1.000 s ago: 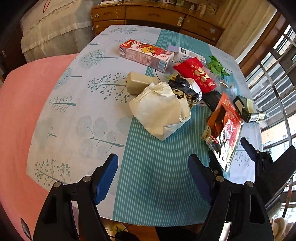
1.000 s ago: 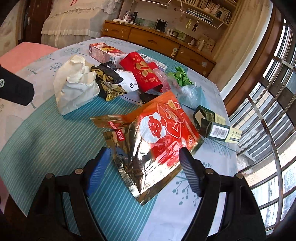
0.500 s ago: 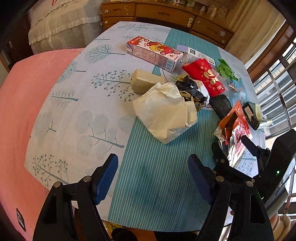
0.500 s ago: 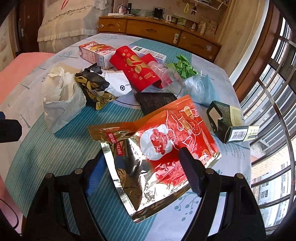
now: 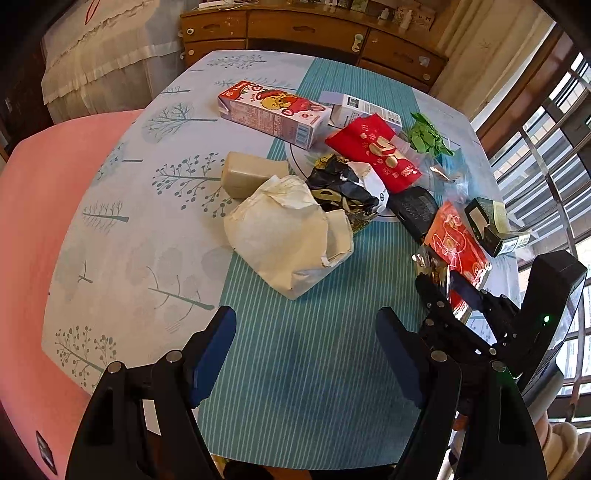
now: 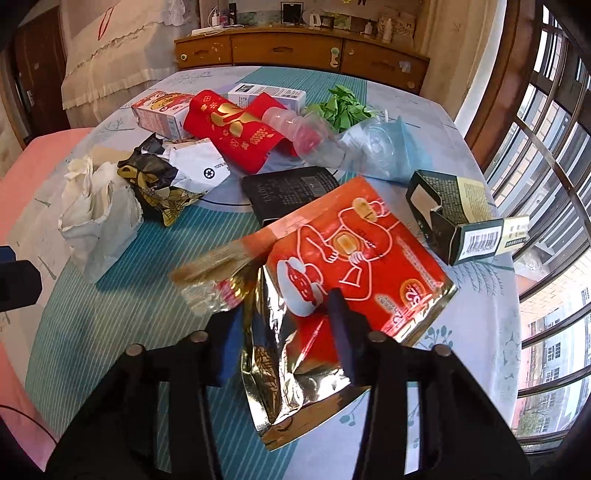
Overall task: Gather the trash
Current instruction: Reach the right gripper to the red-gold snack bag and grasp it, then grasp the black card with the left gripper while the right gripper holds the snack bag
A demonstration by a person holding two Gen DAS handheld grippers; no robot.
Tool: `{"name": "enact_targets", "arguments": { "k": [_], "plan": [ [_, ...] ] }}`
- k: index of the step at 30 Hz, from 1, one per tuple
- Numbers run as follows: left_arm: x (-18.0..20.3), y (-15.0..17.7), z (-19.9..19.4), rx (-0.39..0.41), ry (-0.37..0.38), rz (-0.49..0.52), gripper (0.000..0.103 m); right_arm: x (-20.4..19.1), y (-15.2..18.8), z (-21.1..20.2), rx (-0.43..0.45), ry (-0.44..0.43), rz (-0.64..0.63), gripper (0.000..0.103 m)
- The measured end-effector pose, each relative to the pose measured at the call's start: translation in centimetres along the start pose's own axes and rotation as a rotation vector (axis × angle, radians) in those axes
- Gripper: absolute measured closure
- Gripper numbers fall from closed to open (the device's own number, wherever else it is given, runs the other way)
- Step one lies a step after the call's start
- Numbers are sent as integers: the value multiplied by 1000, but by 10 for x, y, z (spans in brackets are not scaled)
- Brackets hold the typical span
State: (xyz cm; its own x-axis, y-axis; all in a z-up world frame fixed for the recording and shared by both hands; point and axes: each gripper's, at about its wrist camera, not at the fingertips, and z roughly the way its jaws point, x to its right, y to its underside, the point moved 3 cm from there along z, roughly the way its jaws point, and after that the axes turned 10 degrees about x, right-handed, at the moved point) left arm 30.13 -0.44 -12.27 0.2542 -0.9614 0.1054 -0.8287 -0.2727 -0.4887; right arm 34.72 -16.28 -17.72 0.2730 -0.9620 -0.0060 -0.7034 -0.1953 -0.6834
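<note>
A red and silver foil snack bag [image 6: 354, 251] lies near the table's right front edge. My right gripper [image 6: 286, 332] is closing on its near silver end, and the foil buckles between the two blue pads. The left wrist view shows the same bag [image 5: 454, 243] with the right gripper [image 5: 448, 291] on it. My left gripper [image 5: 306, 354] stands open over the teal striped runner [image 5: 295, 369], nothing between its fingers. A crumpled white paper bag [image 5: 288, 236] lies just beyond it.
Trash fills the table's middle: a pink drink carton [image 5: 273, 114], a red packet [image 5: 373, 151], a black and gold wrapper [image 5: 340, 184], a black box [image 5: 413, 210], a dark green carton [image 6: 454, 221], green leaves [image 6: 343, 107] and clear plastic [image 6: 369, 147]. A wooden dresser [image 5: 314, 29] stands behind.
The right gripper's jaws have come together on the foil bag's near end, and the bag has crumpled and shifted. The left gripper has drifted a little over the table, still open.
</note>
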Motion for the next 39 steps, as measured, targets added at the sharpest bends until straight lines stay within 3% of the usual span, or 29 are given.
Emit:
{"name": "enact_targets", "arguments": {
  "k": [5,11,19,28,32,39],
  "plan": [
    [18,-6,0,3,40,27,24,24,-6,-12,5,-68,78,96],
    [53,-23,-2,19,109,81,24,52,-21,-44,67,-107,156,98],
    [105,-58,22,36,170,178,25,97,-42,-66,105,-205,367,98],
    [160,-74,96,-141,232,408,32,118,-40,-58,86,-280,443,98],
    [165,-80,126,-205,213,432,32,119,-32,-50,68,-292,453,98],
    [168,-108,154,-220,201,463,32,122,-22,-41,42,-324,467,98]
  ]
}}
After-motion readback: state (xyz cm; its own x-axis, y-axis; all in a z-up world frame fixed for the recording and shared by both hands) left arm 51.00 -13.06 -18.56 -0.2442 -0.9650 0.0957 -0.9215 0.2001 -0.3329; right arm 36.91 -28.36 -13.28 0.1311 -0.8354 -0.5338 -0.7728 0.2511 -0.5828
